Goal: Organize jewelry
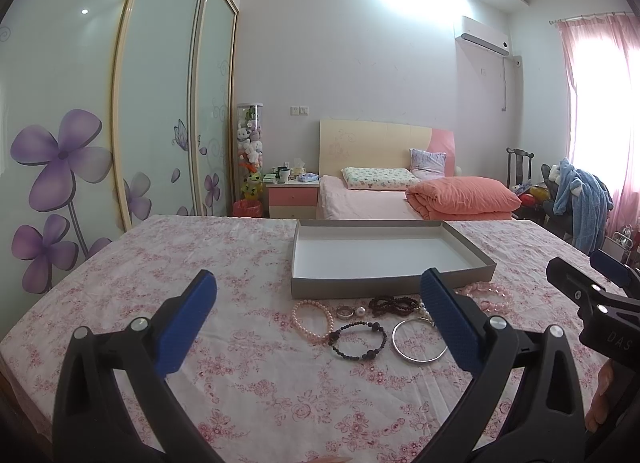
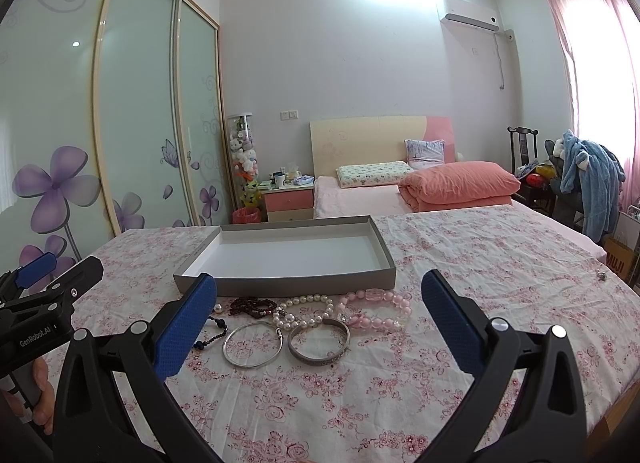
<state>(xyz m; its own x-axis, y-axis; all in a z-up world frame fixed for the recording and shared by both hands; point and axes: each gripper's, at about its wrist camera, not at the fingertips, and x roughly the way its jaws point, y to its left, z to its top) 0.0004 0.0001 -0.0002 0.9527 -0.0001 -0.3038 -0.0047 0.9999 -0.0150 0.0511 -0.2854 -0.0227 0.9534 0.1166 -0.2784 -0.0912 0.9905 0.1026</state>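
A grey shallow box [image 1: 392,289] [image 2: 280,286] with an empty white inside lies on the floral cloth. In front of it lies a row of jewelry: a pink pearl bracelet [image 1: 298,327], a small ring [image 1: 344,311], a black bead bracelet [image 1: 357,341], dark red beads [image 1: 390,305] [image 2: 253,307], a thin silver bangle [image 1: 418,341] [image 2: 252,345], a wide silver cuff [image 2: 319,344], a white pearl strand [image 2: 308,313] and a pink bead bracelet [image 2: 376,309]. My left gripper [image 1: 318,327] is open above the jewelry. My right gripper [image 2: 320,325] is open above it too. Both are empty.
The table [image 1: 120,283] is covered with a pink floral cloth. A small ring [image 2: 601,275] lies alone near the right edge. Behind are a bed [image 1: 400,199], a nightstand [image 1: 293,199], sliding wardrobe doors [image 1: 160,103] and a chair with clothes [image 1: 576,199].
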